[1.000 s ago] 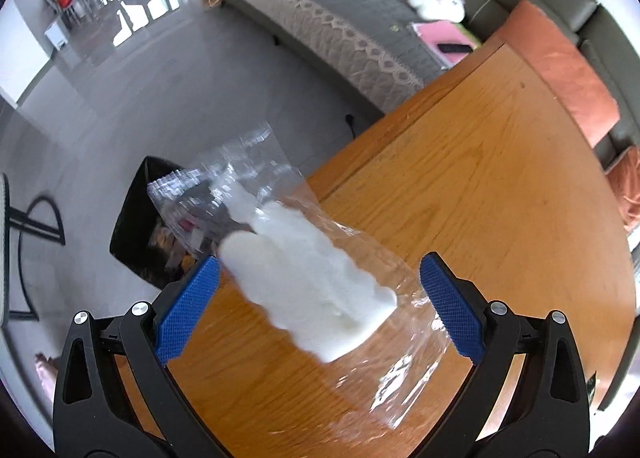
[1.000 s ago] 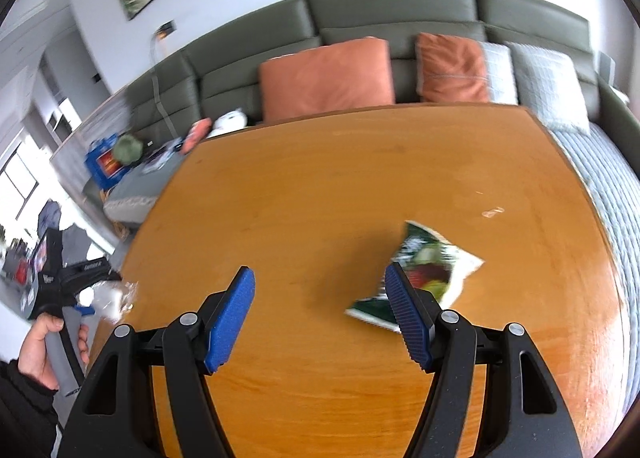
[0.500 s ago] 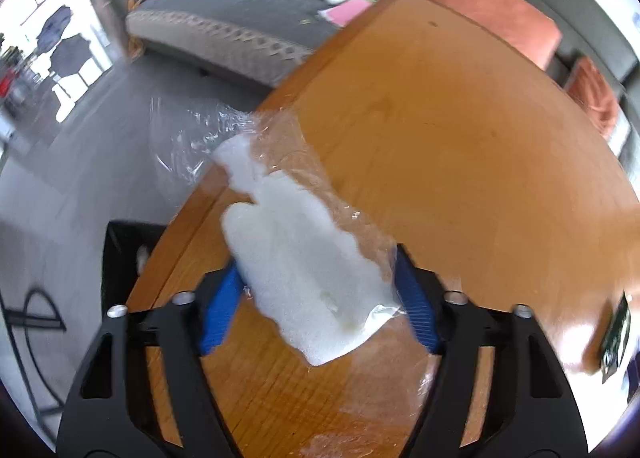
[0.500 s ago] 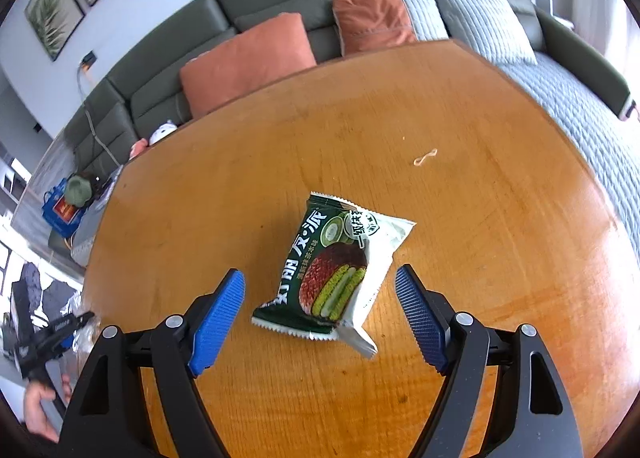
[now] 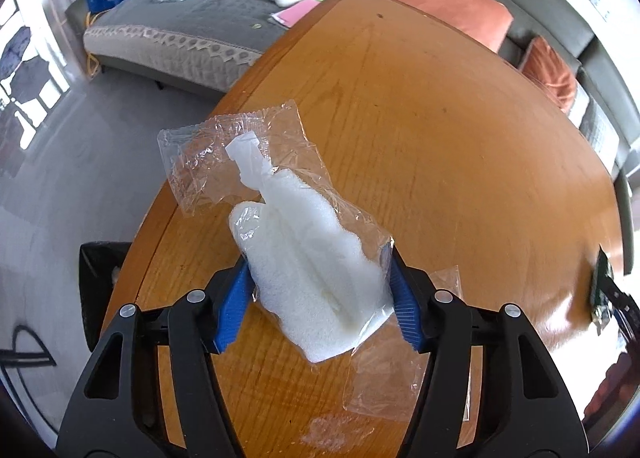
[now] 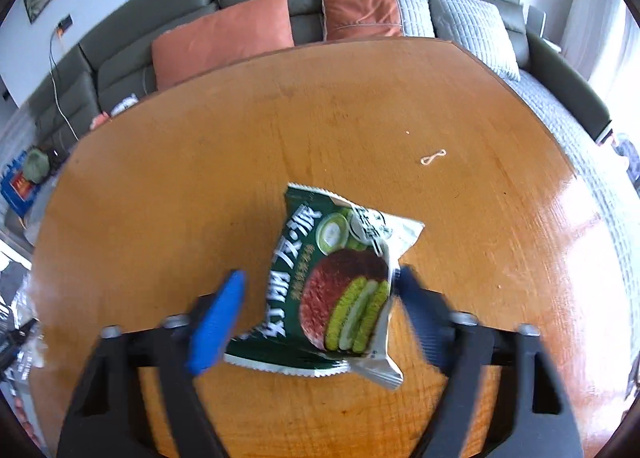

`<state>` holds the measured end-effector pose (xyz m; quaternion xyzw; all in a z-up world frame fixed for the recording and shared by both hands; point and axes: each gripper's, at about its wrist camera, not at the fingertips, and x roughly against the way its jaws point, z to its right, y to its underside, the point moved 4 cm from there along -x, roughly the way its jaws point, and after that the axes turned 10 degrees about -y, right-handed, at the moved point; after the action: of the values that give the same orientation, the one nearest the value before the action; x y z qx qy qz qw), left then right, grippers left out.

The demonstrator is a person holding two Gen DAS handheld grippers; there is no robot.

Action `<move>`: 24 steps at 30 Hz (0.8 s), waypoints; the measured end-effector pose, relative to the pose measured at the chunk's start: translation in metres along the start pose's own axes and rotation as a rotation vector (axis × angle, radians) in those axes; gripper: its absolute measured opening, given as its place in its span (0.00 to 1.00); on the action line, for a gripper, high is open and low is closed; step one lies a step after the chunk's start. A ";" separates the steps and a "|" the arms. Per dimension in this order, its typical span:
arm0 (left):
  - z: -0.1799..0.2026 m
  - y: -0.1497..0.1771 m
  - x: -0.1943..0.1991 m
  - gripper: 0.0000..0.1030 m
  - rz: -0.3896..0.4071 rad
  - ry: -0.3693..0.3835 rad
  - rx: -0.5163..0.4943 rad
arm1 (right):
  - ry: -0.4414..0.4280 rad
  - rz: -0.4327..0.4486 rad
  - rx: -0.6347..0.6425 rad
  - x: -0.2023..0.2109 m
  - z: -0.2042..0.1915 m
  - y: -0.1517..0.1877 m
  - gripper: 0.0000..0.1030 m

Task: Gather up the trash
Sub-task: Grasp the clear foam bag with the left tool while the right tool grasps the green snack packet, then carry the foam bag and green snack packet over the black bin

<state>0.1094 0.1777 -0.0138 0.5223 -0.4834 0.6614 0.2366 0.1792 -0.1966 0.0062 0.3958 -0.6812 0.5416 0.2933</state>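
Observation:
A white foam piece in a crinkled clear plastic bag lies near the edge of the round wooden table. My left gripper is closing on it, and both blue pads press against the foam's sides. In the right wrist view a green snack wrapper lies flat on the table. My right gripper straddles the wrapper with its jaws closing. Its right pad is at the wrapper's edge, and its left pad stands a little clear of it.
A black bin stands on the floor beside the table's edge, left of my left gripper. A loose scrap of clear film lies near my right finger. A small rubber band lies beyond the wrapper. A grey sofa with orange cushions rings the table.
My left jaws have closed from wide open onto the foam packet, and the wrist has rolled. My right gripper has come down over the green wrapper, which now lies between its jaws.

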 end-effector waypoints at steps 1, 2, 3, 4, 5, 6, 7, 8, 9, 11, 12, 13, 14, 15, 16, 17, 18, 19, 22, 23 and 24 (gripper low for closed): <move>0.001 0.001 0.000 0.57 0.003 0.013 -0.010 | -0.004 -0.003 0.011 0.000 0.000 0.001 0.56; 0.003 0.000 -0.001 0.56 0.006 0.024 -0.025 | -0.007 -0.001 0.018 0.001 0.000 0.002 0.54; 0.004 0.001 -0.001 0.55 0.012 0.031 -0.042 | -0.013 -0.003 0.027 0.004 -0.001 0.004 0.53; 0.004 0.003 0.001 0.54 0.017 0.043 -0.057 | -0.018 -0.005 0.032 0.007 -0.002 0.006 0.52; 0.003 0.005 0.002 0.53 0.018 0.054 -0.061 | -0.022 -0.003 0.033 0.009 -0.004 0.008 0.51; 0.002 0.007 0.004 0.53 0.021 0.072 -0.063 | -0.035 0.003 0.033 0.014 -0.008 0.011 0.51; -0.002 0.007 0.006 0.53 0.025 0.080 -0.066 | -0.046 0.011 0.036 0.019 -0.013 0.014 0.51; -0.004 0.008 0.011 0.53 0.038 0.085 -0.073 | -0.052 0.017 0.041 0.022 -0.018 0.015 0.51; -0.006 0.010 0.015 0.53 0.048 0.089 -0.078 | -0.061 0.024 0.050 0.028 -0.026 0.018 0.51; -0.012 0.011 0.025 0.53 0.068 0.101 -0.083 | -0.087 0.034 0.076 0.037 -0.047 0.023 0.51; -0.016 0.011 0.031 0.53 0.079 0.106 -0.085 | -0.093 0.036 0.086 0.040 -0.055 0.023 0.51; -0.021 0.011 0.036 0.53 0.089 0.109 -0.084 | -0.101 0.041 0.101 0.044 -0.068 0.025 0.51; -0.026 0.011 0.039 0.53 0.097 0.112 -0.082 | -0.110 0.043 0.111 0.046 -0.077 0.026 0.51; -0.032 0.011 0.043 0.53 0.105 0.113 -0.079 | -0.125 0.044 0.124 0.049 -0.090 0.028 0.51; -0.038 0.012 0.047 0.53 0.113 0.112 -0.076 | -0.141 0.047 0.137 0.052 -0.103 0.030 0.51; -0.046 0.013 0.052 0.53 0.122 0.111 -0.071 | -0.153 0.049 0.148 0.054 -0.114 0.031 0.51; -0.054 0.014 0.055 0.53 0.126 0.110 -0.068 | -0.171 0.050 0.167 0.058 -0.129 0.035 0.51; -0.061 0.016 0.058 0.53 0.132 0.106 -0.062 | -0.187 0.050 0.183 0.060 -0.142 0.037 0.51; -0.093 0.021 0.065 0.53 0.143 0.087 -0.037 | -0.231 0.047 0.232 0.066 -0.181 0.045 0.51; -0.100 0.022 0.067 0.53 0.144 0.081 -0.030 | -0.247 0.044 0.250 0.068 -0.194 0.049 0.51; -0.110 0.025 0.068 0.53 0.146 0.072 -0.021 | -0.259 0.041 0.264 0.069 -0.206 0.051 0.51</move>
<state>0.0152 0.2517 0.0400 0.4591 -0.5181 0.6902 0.2105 0.0939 -0.0070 0.0871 0.4833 -0.6441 0.5767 0.1375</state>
